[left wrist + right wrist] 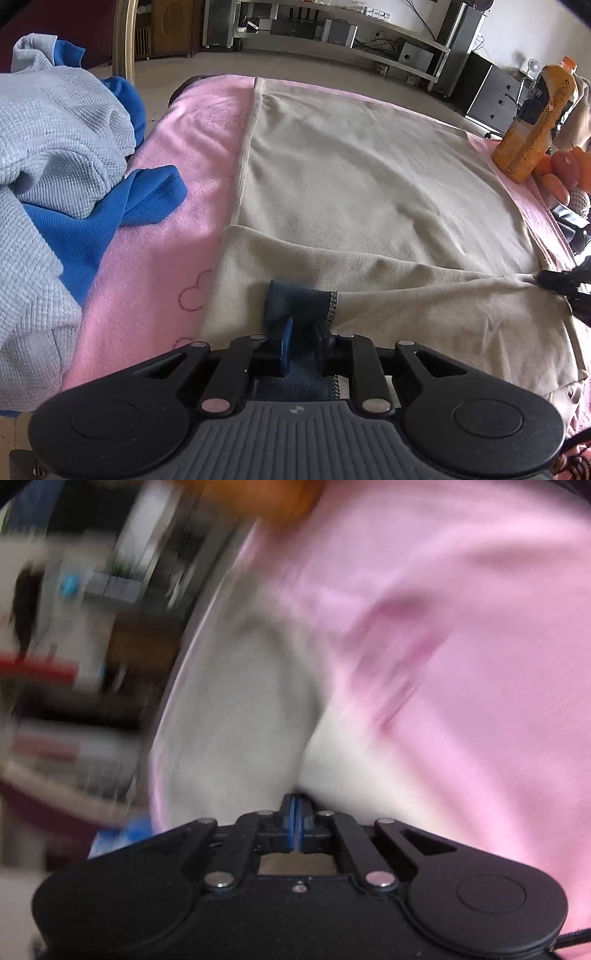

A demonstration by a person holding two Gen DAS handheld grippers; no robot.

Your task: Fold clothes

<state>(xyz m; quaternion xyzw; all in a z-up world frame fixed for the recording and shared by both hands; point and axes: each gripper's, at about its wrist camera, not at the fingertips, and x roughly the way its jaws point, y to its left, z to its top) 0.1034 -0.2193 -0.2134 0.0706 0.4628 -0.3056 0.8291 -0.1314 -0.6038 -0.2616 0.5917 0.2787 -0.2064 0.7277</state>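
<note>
On the pink blanket (177, 229) covering the surface lies a beige garment (369, 177), spread flat with its near edge folded over. At that near edge, the left gripper (304, 338) has its jaws closed on the garment's dark blue collar (299, 301). To the right, the right gripper (298, 821) has its jaws pressed together, apparently pinching beige cloth, though that view is badly blurred. A grey and blue clothes pile (62, 147) sits left; an orange juice bottle (535, 122) stands far right.

Pink blanket (155, 236) covering the surface, beige garment (369, 192) spread flat, grey-and-blue clothes pile (66, 155), orange bottle (535, 122)
</note>
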